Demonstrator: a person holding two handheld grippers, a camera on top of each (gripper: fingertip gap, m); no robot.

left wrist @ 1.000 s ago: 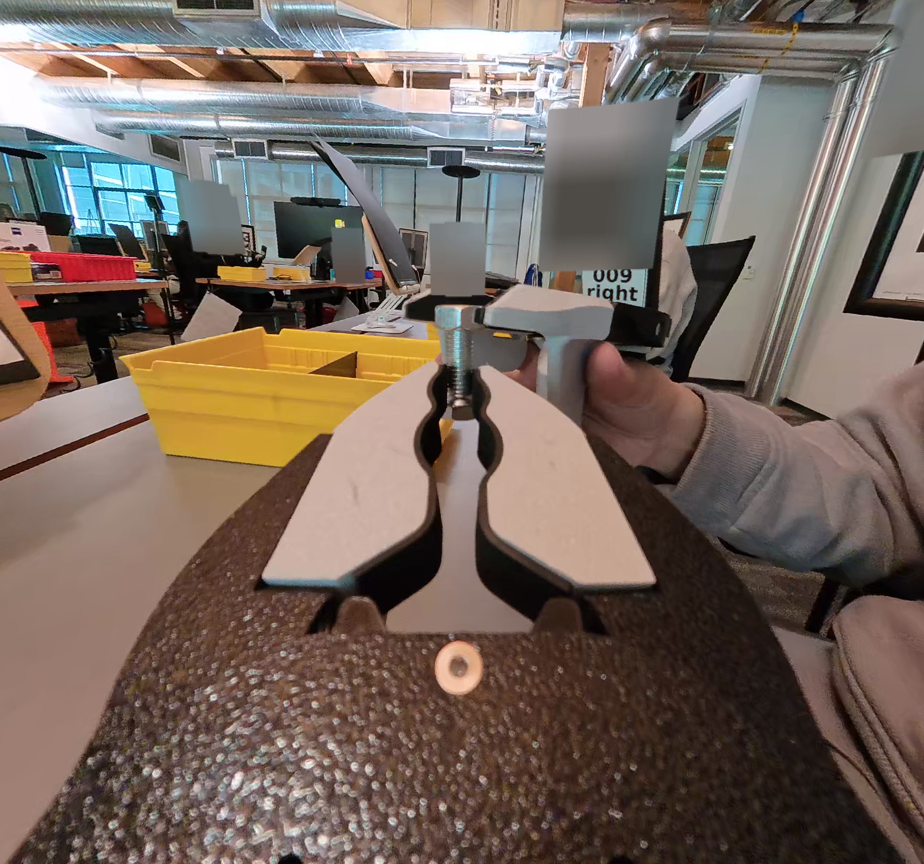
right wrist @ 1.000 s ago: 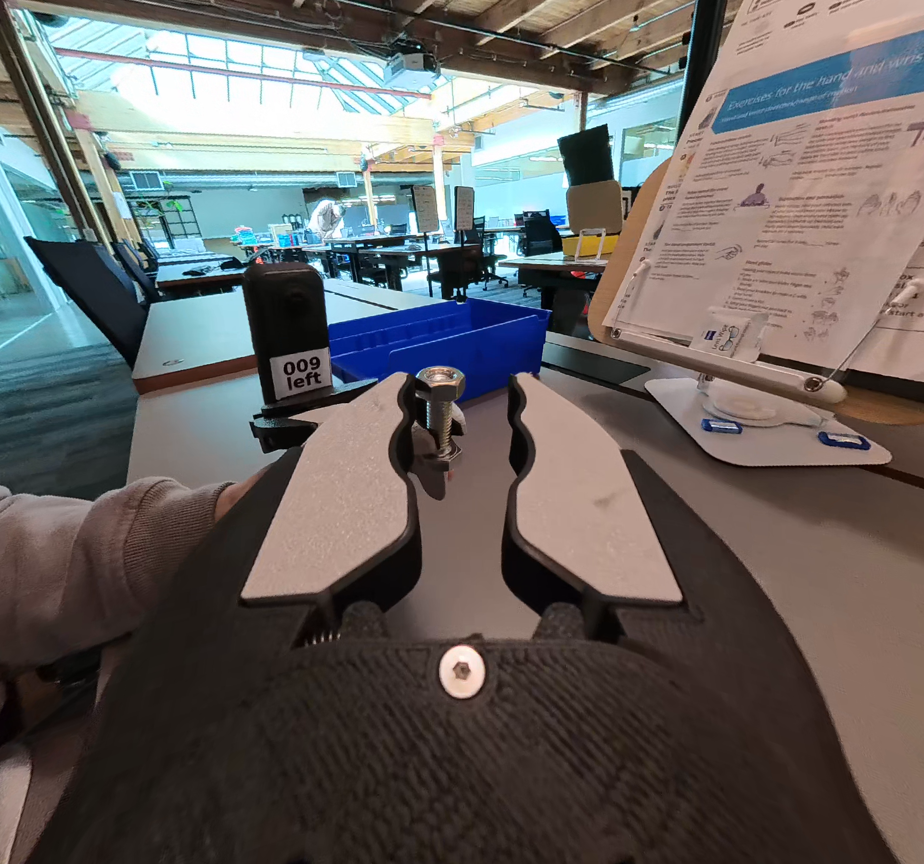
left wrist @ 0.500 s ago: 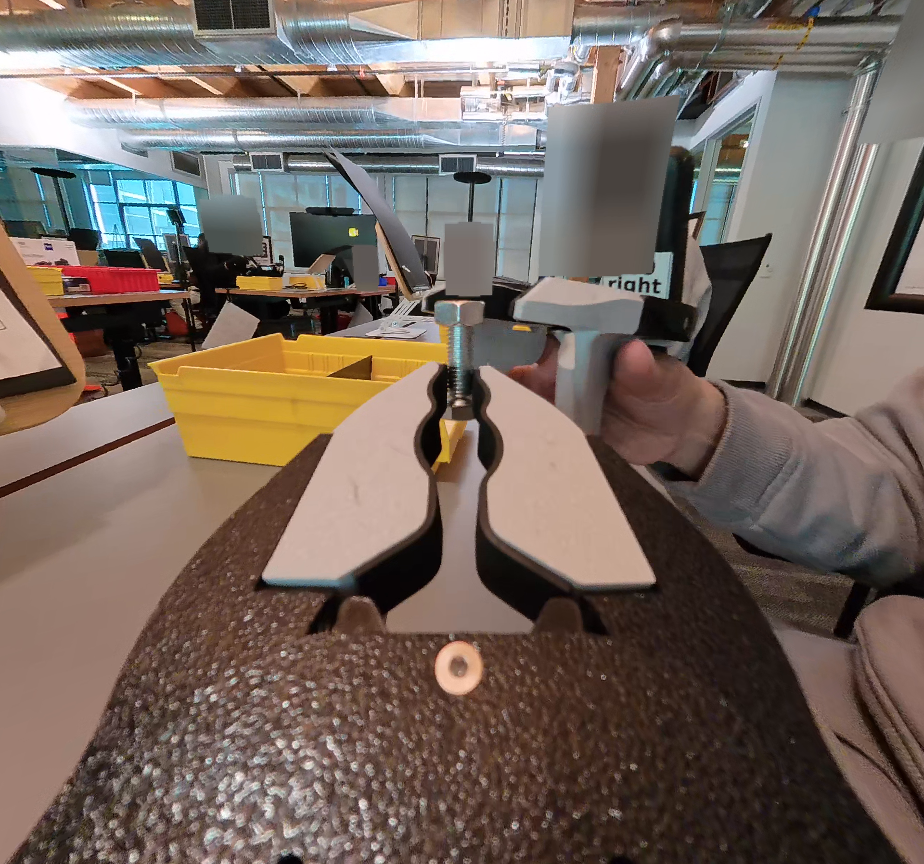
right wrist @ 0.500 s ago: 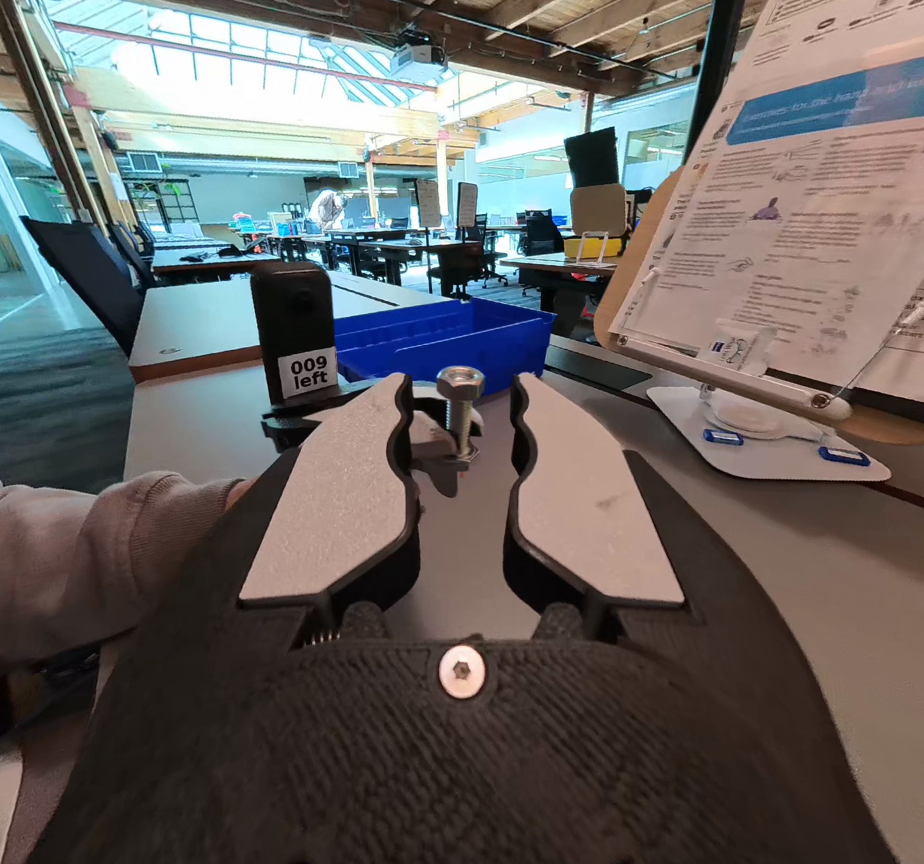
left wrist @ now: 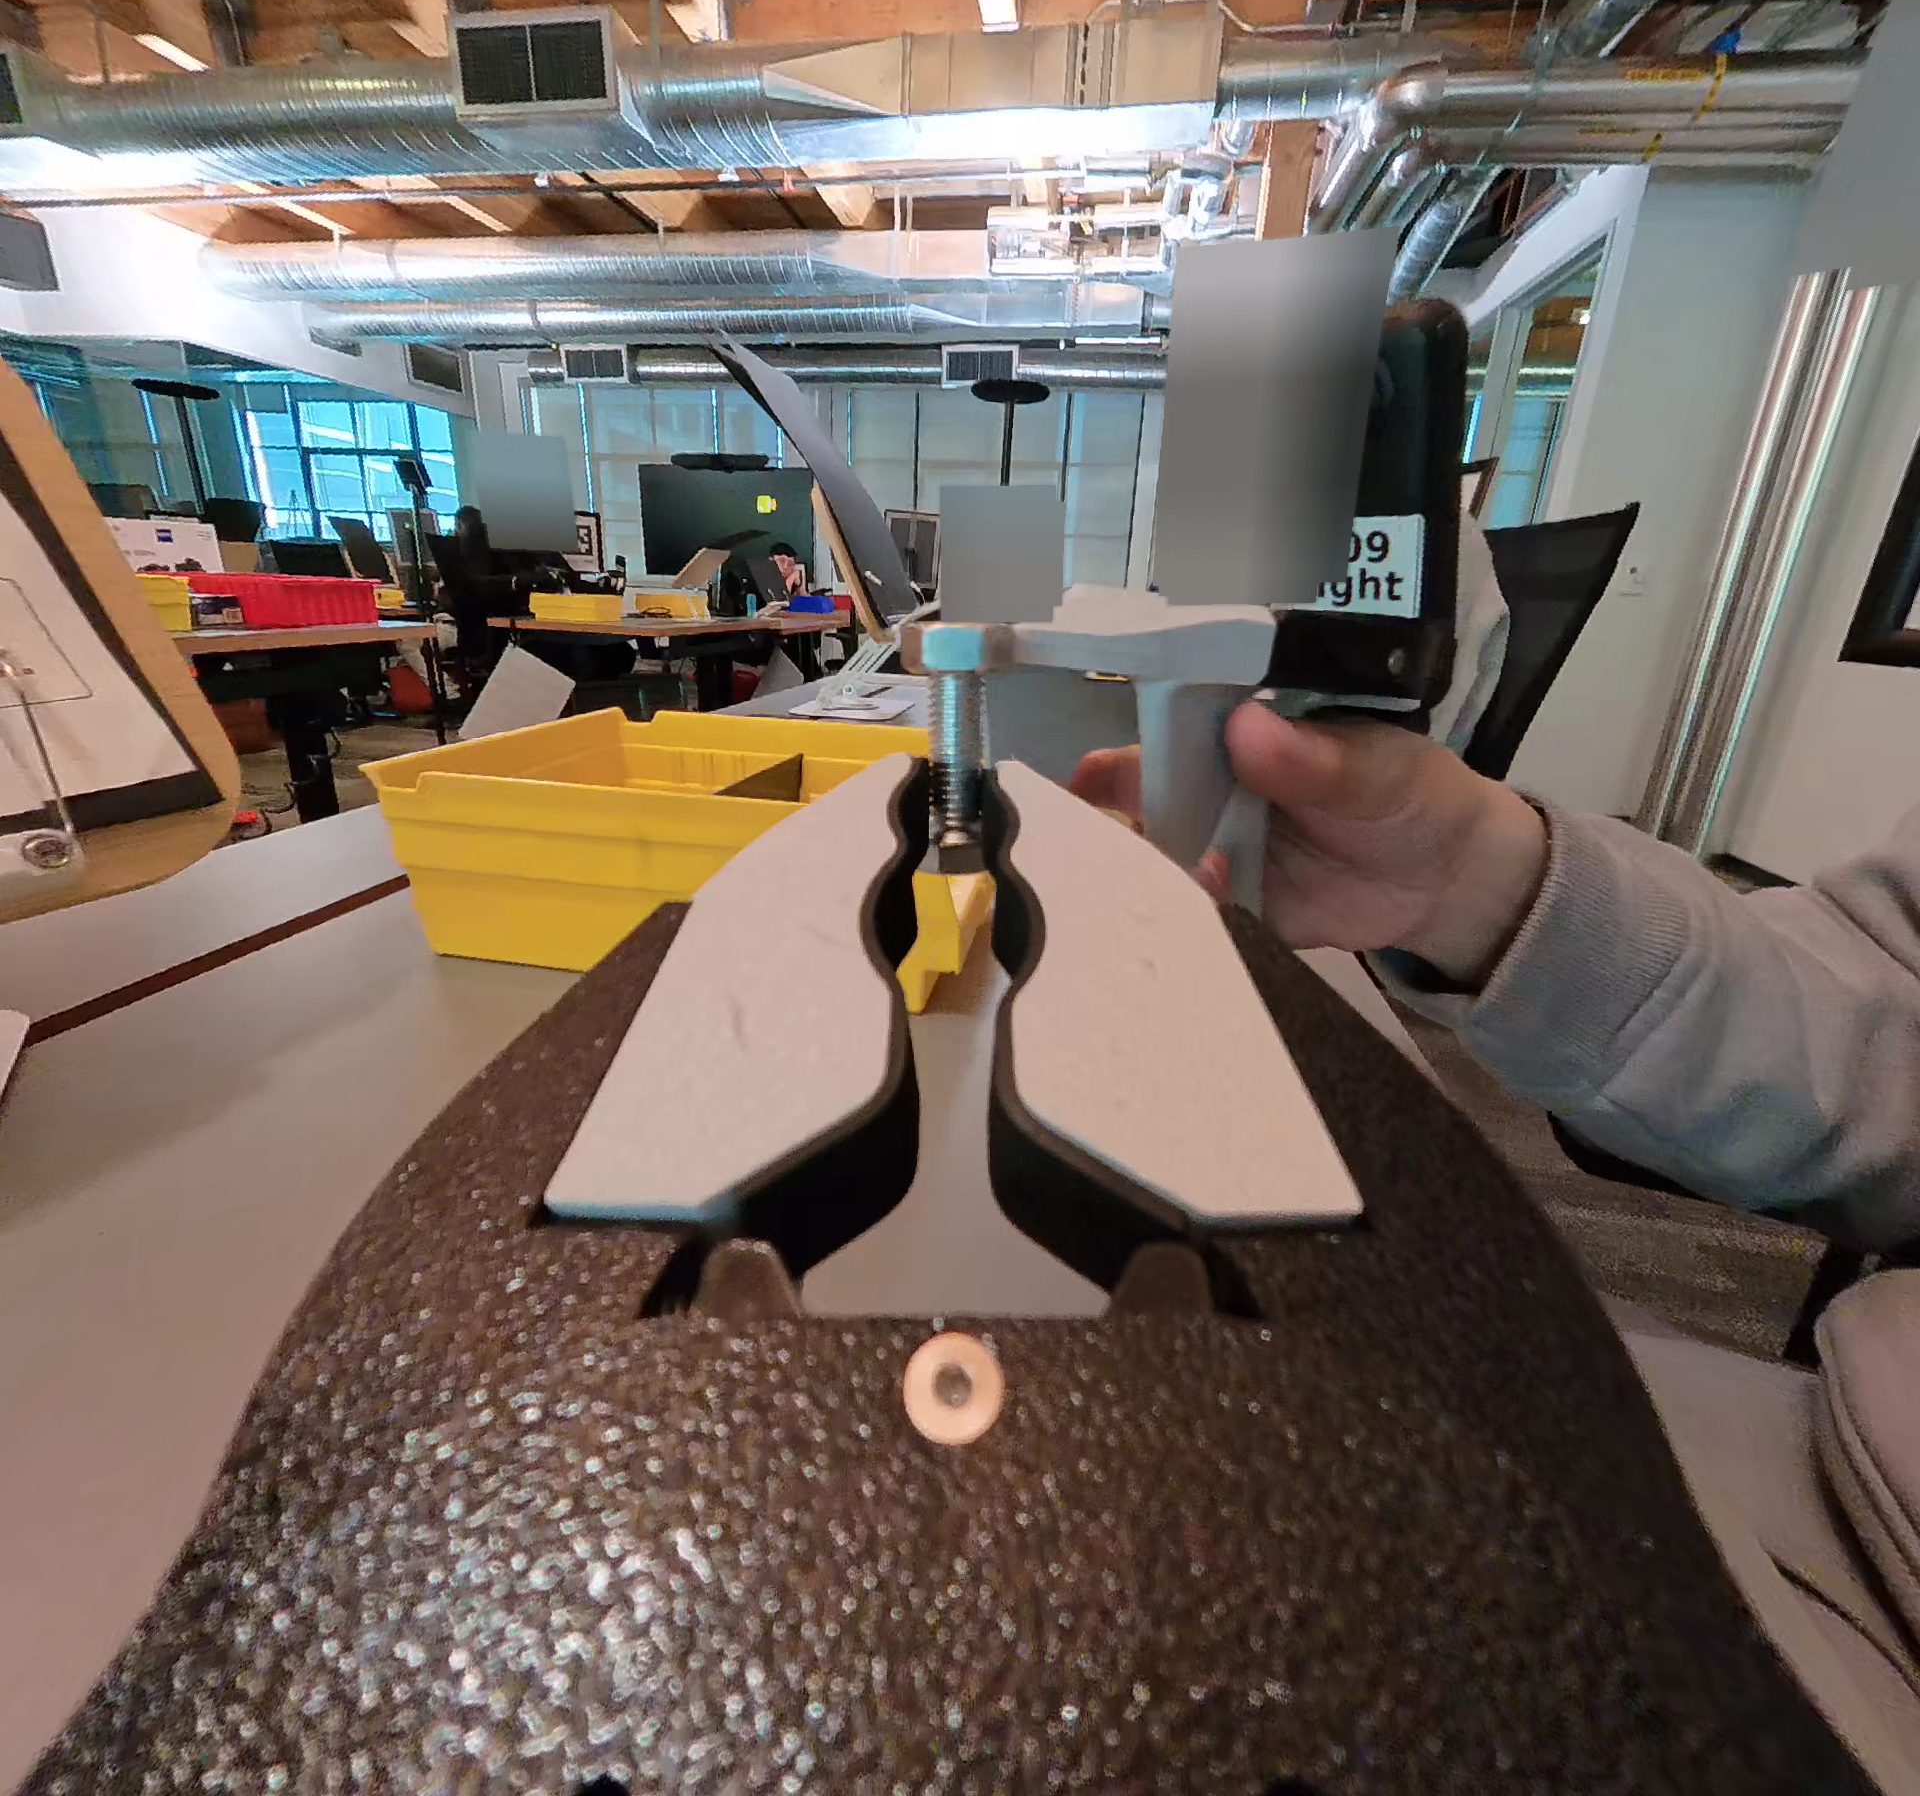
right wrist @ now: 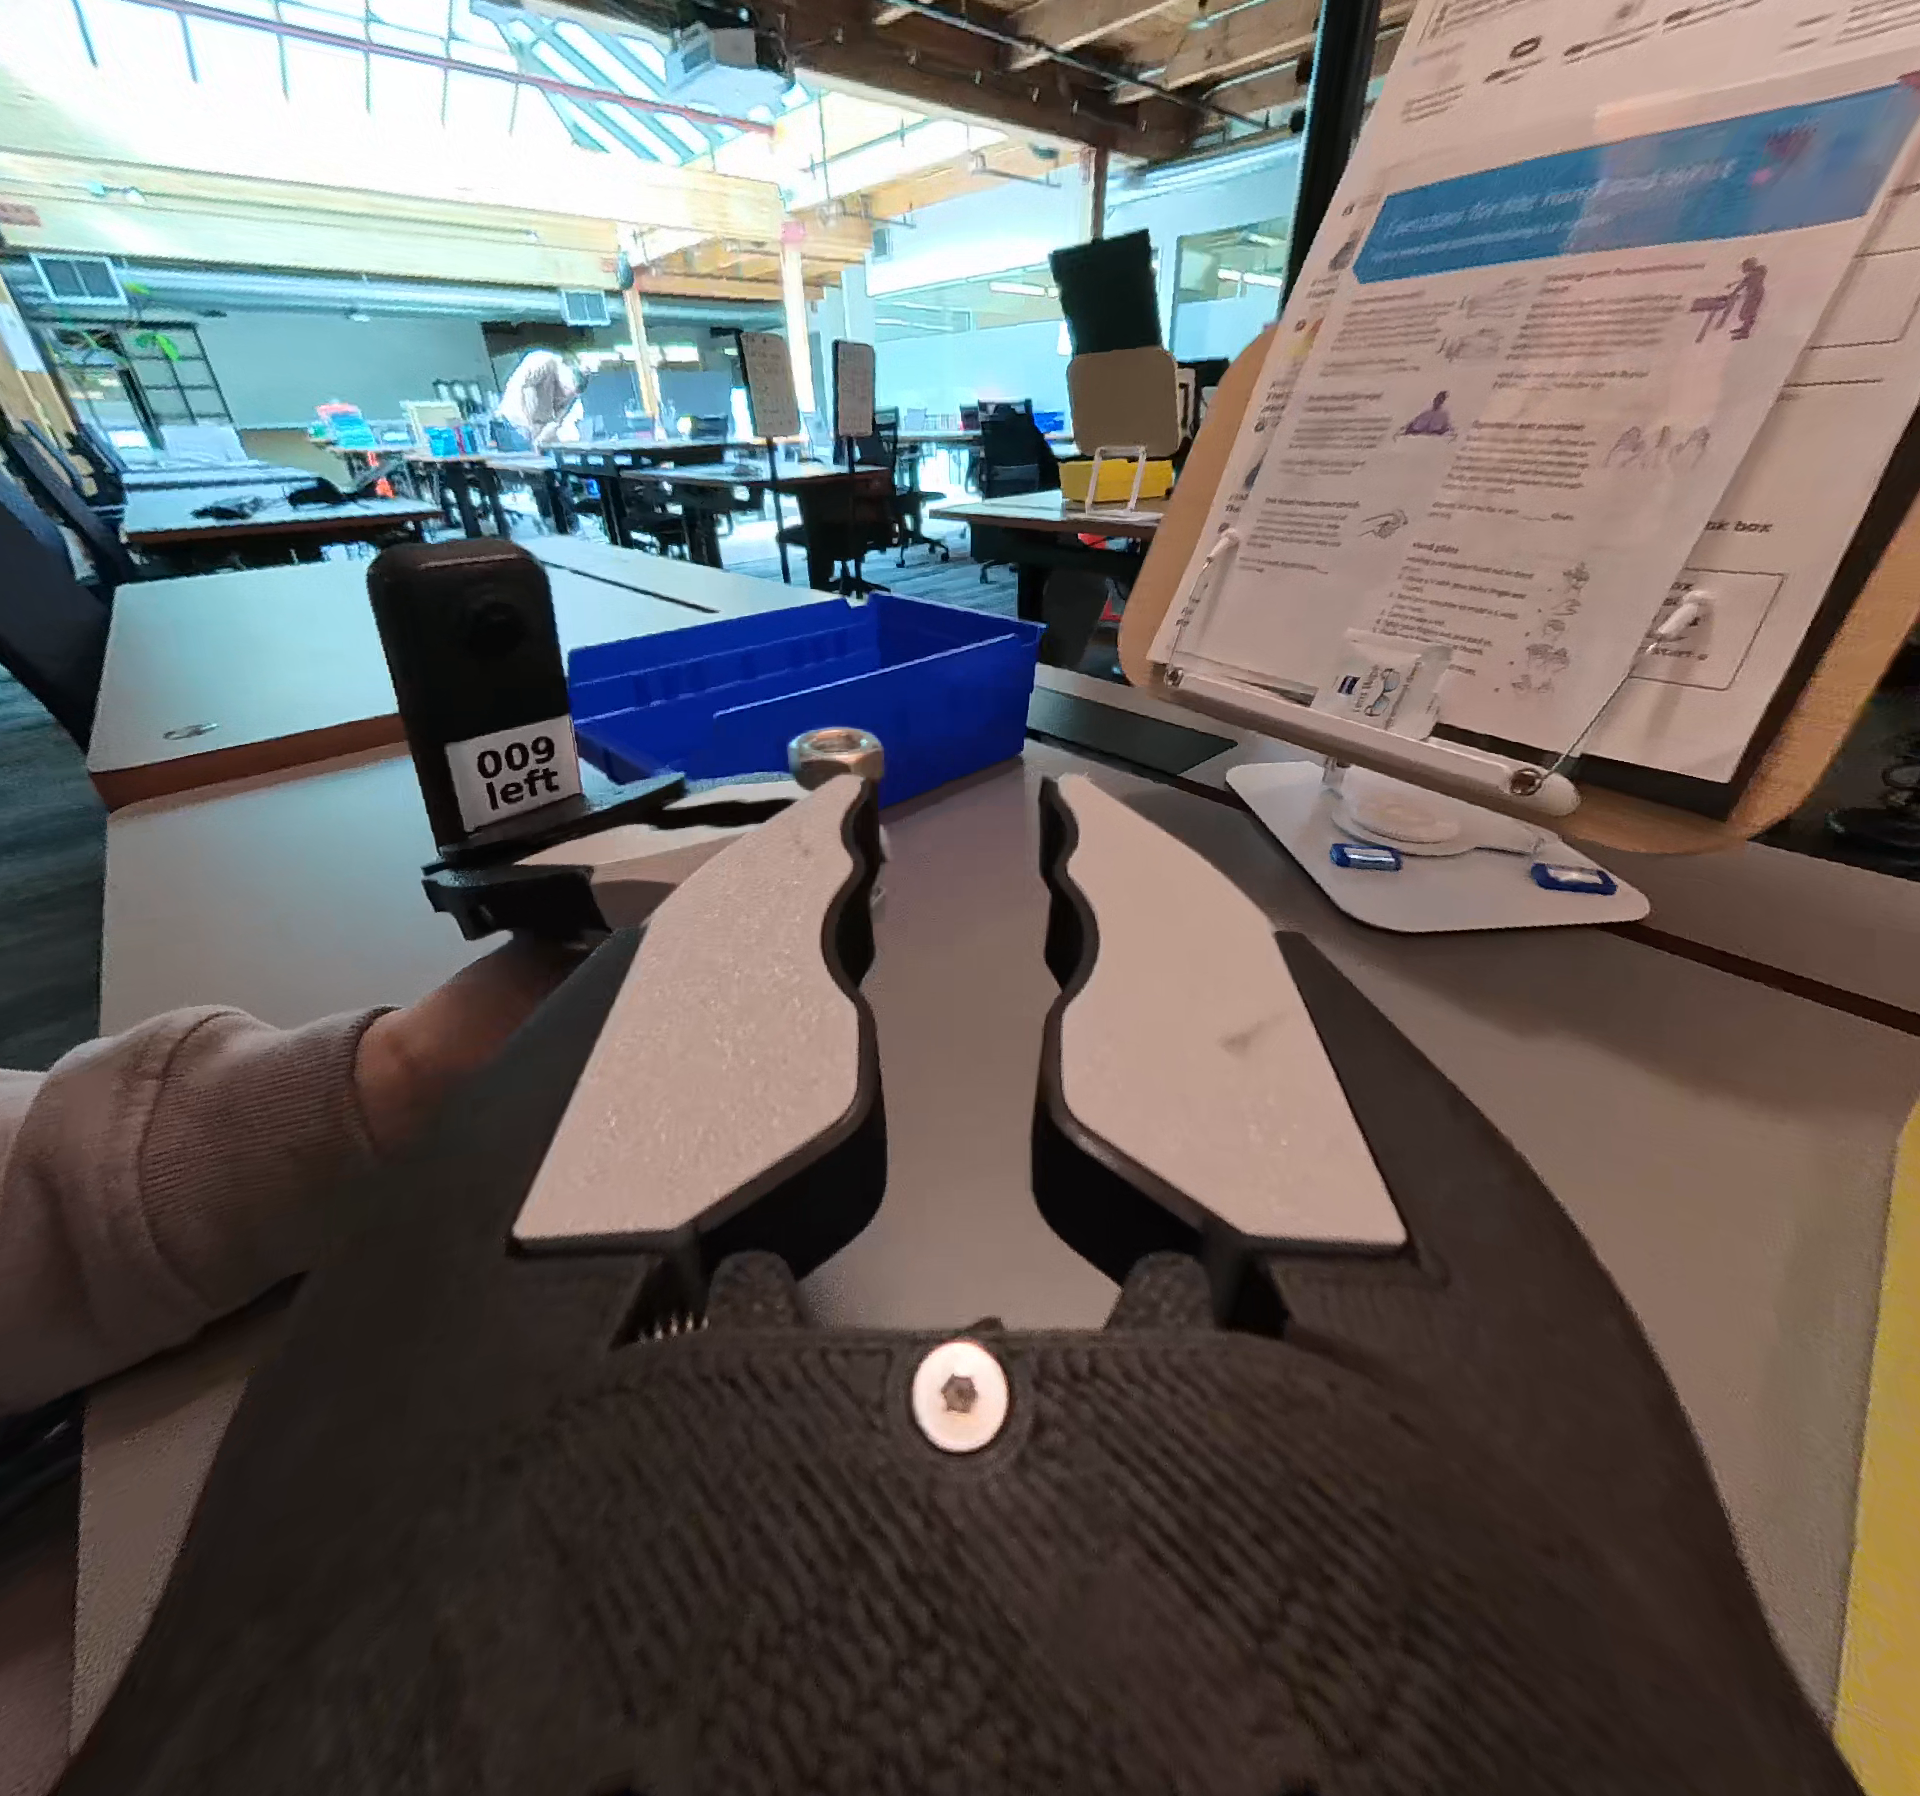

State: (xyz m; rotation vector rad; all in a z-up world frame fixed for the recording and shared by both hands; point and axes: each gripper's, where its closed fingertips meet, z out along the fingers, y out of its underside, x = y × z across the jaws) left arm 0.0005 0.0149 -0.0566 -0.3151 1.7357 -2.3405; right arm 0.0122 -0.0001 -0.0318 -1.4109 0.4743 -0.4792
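My left gripper (left wrist: 956, 772) is shut on the threaded shank of a silver hex bolt (left wrist: 956, 707). The bolt stands upright above the grey table (left wrist: 208, 1071), head on top. My right gripper (right wrist: 956, 796) is open with nothing between its pads. In the right wrist view only the bolt head (right wrist: 834, 755) shows, above the tip of the left finger (right wrist: 748, 967), outside the gap. In the left wrist view the right gripper's fingers (left wrist: 1143, 645) reach in from the right at head height, against the head's side. The left gripper also shows in the right wrist view (right wrist: 468, 686).
A yellow bin (left wrist: 623, 832) stands on the table behind the bolt. A blue bin (right wrist: 831, 676) stands beyond the right gripper. A document stand holding printed sheets (right wrist: 1507, 499) rises at the right on a white base (right wrist: 1434, 873). A person's hand (left wrist: 1351, 832) grips the right tool. My left and right fingertips are right by each other.
The right gripper's jaws narrowed a little and shifted sideways, so the bolt went from between its fingers to behind its left fingertip. The left gripper kept its grip on the bolt.
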